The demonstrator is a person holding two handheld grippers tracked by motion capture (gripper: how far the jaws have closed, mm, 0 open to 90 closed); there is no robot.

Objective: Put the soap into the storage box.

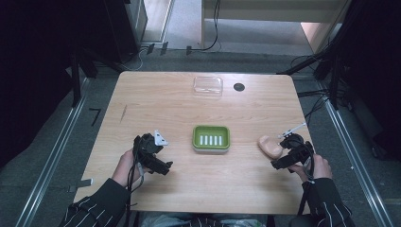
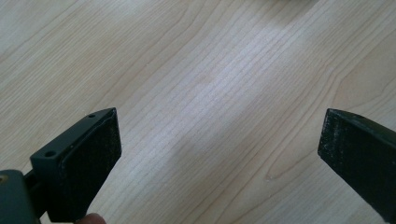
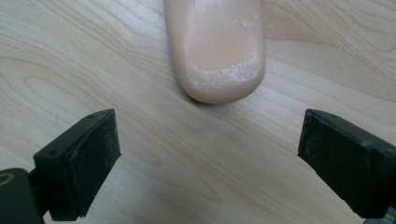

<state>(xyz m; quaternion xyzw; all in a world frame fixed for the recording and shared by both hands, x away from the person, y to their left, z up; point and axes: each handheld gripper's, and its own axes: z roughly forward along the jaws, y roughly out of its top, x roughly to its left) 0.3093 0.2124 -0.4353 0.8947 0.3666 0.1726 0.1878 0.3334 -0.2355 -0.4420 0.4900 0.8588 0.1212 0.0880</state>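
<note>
On the table (image 1: 156,99), one soap bar (image 3: 215,46), one green dish (image 1: 211,138), two spread tongs: left (image 2: 219,154), right (image 3: 208,154).

A peach-pink bar of soap (image 3: 215,49), rounded and whitish-scuffed at 1 end, lay flat on the table, seemingly dry, right of the green dish (image 1: 211,138).

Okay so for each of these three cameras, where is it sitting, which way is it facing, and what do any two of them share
High view: above the person's side, looking forward and down on the wooden table; forearms, left gripper and right gripper show.
Left gripper view: rides the left gripper, facing bare wood between open jaws.
Right gripper view: rides the right gripper, facing the rounded peach soap bar just ahead of open jaws.
Shared: the soap bar shows in the high and right gripper views.
</note>
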